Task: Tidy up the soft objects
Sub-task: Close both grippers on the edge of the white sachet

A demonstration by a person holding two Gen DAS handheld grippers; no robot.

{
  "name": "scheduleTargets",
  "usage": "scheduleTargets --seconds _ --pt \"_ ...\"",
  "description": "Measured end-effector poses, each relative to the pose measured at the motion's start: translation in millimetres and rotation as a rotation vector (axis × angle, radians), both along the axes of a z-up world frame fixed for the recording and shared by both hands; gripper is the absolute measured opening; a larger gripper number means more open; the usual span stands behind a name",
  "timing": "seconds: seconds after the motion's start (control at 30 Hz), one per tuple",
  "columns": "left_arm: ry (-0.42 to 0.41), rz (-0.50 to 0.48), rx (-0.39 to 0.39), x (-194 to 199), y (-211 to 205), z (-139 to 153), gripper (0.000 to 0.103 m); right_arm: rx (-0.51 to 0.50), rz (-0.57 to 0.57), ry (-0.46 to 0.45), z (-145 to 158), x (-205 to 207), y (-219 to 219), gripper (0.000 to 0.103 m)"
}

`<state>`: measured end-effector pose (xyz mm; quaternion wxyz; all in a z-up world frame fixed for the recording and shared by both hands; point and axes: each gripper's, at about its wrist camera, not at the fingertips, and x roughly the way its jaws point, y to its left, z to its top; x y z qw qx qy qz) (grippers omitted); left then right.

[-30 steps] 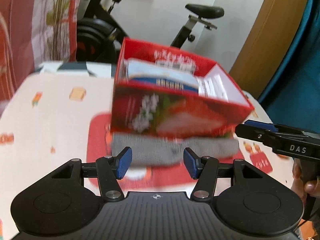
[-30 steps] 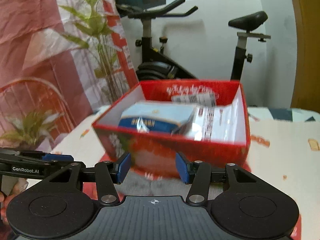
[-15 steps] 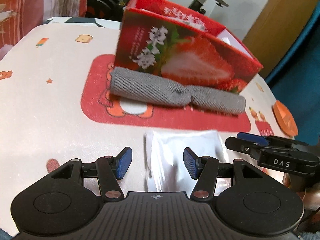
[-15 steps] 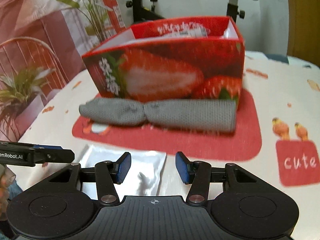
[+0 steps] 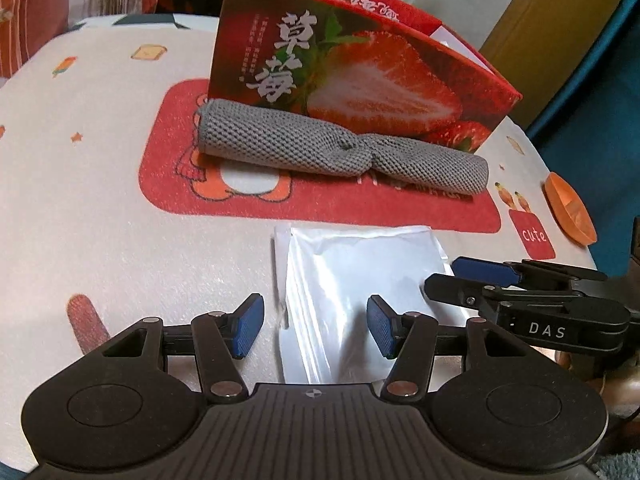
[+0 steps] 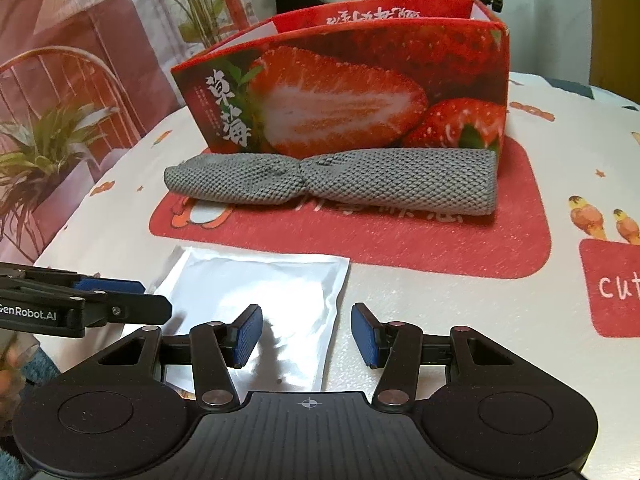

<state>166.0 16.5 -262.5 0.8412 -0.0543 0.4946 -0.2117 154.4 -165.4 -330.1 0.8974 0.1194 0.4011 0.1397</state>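
Note:
A rolled grey knitted cloth (image 5: 340,152) (image 6: 340,188) lies on the red mat against the front of a red strawberry box (image 5: 360,84) (image 6: 344,96). A flat silver pouch (image 5: 352,296) (image 6: 256,300) lies on the tablecloth nearer to me. My left gripper (image 5: 316,328) is open, low over the pouch's near end. My right gripper (image 6: 306,340) is open, over the pouch's right edge. Each gripper shows from the side in the other's view: the right one (image 5: 520,296), the left one (image 6: 80,304).
The table has a white patterned cloth (image 5: 100,208) with a red printed mat (image 6: 400,240). An orange dish (image 5: 568,212) sits at the right edge. An exercise bike and a plant-print curtain (image 6: 60,80) stand behind the table.
Both grippers have dropped and pulled back from above the box. The box's inside is out of sight now, and the silver pouch has come into view under the open fingers.

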Motion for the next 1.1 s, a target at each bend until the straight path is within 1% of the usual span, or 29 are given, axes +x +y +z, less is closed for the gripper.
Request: scheduleTargets --seconds 0.33,0.47,0.67,0.77,0.83,0.93,0.97,1.0,1.03,1.07,1.1 --pt "0.021 -0.023 -0.040 -1.5 -2.7 -3.7 0.059 0.027 0.021 0.008 -0.3 0.8 2.0 0.048" --pt "0.027 -0.028 -0.057 -1.6 -3.2 -5.4 0.058 0.053 0.011 0.016 -0.4 1.7 0.1 0.049" --pt "0.029 -0.027 -0.066 -1.1 -1.4 -6.0 0.056 0.094 -0.009 0.032 -1.4 3.2 -3.4 0.049" --pt "0.027 -0.029 -0.065 -0.9 -2.0 -6.0 0.056 0.131 0.007 0.043 -2.0 3.5 -2.4 0.049" --pt "0.026 -0.030 -0.063 -1.2 -2.5 -5.8 0.056 0.125 0.008 0.041 -1.8 3.2 -1.0 0.047" --pt "0.025 -0.028 -0.066 -1.0 -2.3 -6.3 0.056 0.131 -0.008 0.044 -2.4 3.3 -3.8 0.035" --pt "0.025 -0.028 -0.068 -1.0 -2.2 -6.3 0.056 0.126 -0.016 0.047 -2.7 3.3 -5.1 0.027" --pt "0.025 -0.027 -0.069 -1.2 -2.0 -6.3 0.056 0.109 -0.023 0.048 -2.8 3.5 -5.8 0.020" --pt "0.025 -0.027 -0.070 -1.2 -1.4 -6.5 0.056 0.094 -0.028 0.049 -2.9 3.7 -6.5 0.017" --pt "0.025 -0.025 -0.072 -1.1 -1.2 -6.5 0.055 0.085 -0.033 0.050 -3.3 3.7 -7.1 0.011" --pt "0.024 -0.018 -0.071 -1.2 -0.3 -6.6 0.052 0.075 -0.038 0.050 -3.9 3.4 -7.6 0.006"
